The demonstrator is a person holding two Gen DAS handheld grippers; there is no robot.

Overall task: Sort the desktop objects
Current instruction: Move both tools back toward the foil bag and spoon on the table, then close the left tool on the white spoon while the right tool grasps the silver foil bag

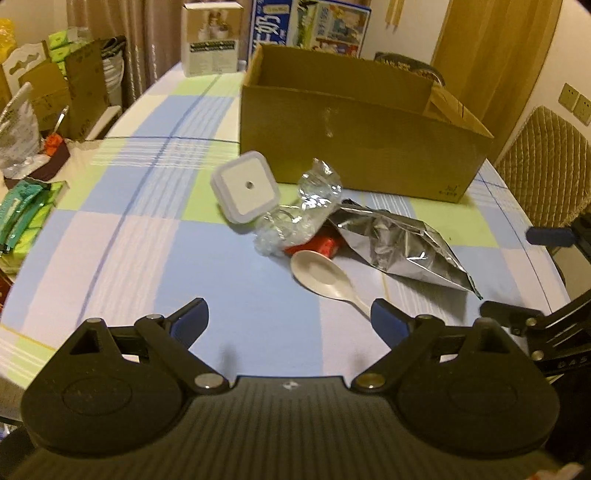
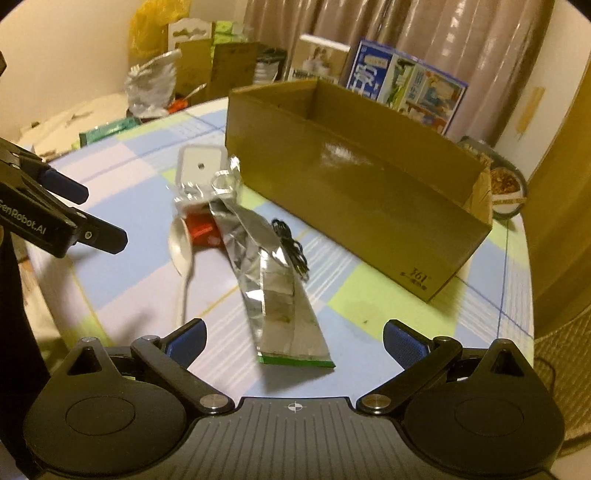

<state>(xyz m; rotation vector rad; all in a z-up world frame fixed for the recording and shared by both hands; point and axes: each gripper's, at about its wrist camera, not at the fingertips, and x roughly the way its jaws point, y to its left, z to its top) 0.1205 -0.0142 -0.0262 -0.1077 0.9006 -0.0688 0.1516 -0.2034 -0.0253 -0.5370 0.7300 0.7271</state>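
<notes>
Both claws are hanging low over the bench [image 1: 122,236], which is wearing a checked cloth, and both are standing spread with nothing between the blue pads: the left claw [image 1: 290,321] is facing the spoon [image 1: 325,277], whose handle is pointing toward its right finger, and the right claw [image 2: 293,341] is sitting just before the green-edged end of the foil bag [image 2: 273,280]. The things to sort are lying in a small heap in front of the open box [image 1: 354,147]. A white square lamp [image 1: 245,186] is leaning tilted against a crinkled clear wrapper [image 1: 303,206], and a red packet [image 1: 325,245] is showing from under the wrapper, touching the spoon bowl and the foil bag. In the right wrist view a black cable [image 2: 291,249] is lying between the foil bag and the box. The box is carrying a small mark "361°" near its lower corner, and the side of the left claw, seen from the right wrist, is reading "GenRobot.AI". Behind the box a blue carton [image 1: 271,26] with Chinese characters is standing, and beside it a pale carton [image 1: 210,38]; the smaller print is too blurred to read. Green packs [image 1: 22,218] are crowding the left edge of the bench, and a padded chair [image 1: 546,166] is standing at the right.
</notes>
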